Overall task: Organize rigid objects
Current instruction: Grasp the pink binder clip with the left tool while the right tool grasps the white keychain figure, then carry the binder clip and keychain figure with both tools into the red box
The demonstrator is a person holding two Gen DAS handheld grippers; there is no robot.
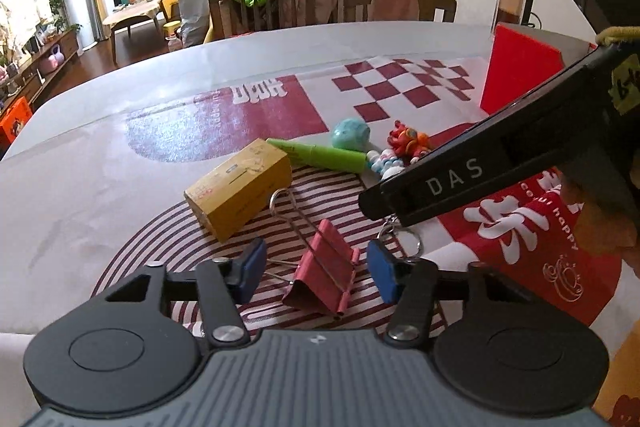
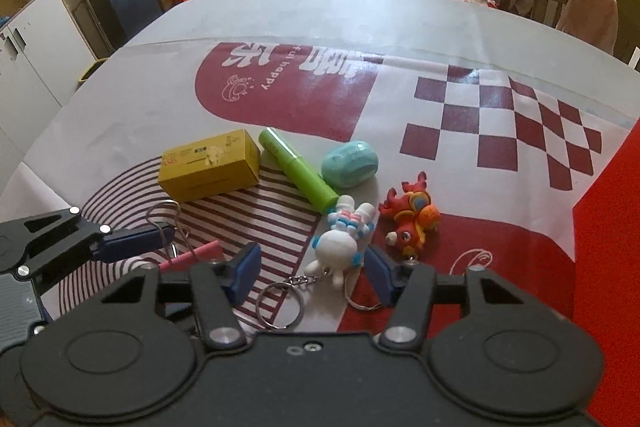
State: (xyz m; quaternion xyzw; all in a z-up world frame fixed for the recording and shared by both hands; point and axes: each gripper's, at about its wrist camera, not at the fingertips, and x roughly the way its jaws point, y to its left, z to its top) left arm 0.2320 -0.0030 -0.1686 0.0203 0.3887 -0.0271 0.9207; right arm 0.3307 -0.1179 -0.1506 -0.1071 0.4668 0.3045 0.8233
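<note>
left gripper (image 1: 316, 273) jaws part-open around the pink binder clip (image 1: 320, 273), not pressing; right gripper (image 2: 312, 269) part-open around the white figure keychain (image 2: 336, 247); red box (image 1: 520, 75) contents hidden.

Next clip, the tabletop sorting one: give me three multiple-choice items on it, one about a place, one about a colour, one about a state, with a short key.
1. What lies between the left gripper's blue pads?
A. yellow box
B. pink binder clip
C. teal egg

2. What colour is the tube beside the yellow box?
A. green
B. black
C. white

3. How does the right gripper stand to the white figure keychain?
A. shut tight on empty air
B. holding it aloft
C. pads on either side, figure on the cloth

Key:
1 B, the pink binder clip sits between the pads in the left wrist view.
2 A, the tube is bright green.
3 C, there are gaps beside the figure, which lies on the tablecloth.
</note>
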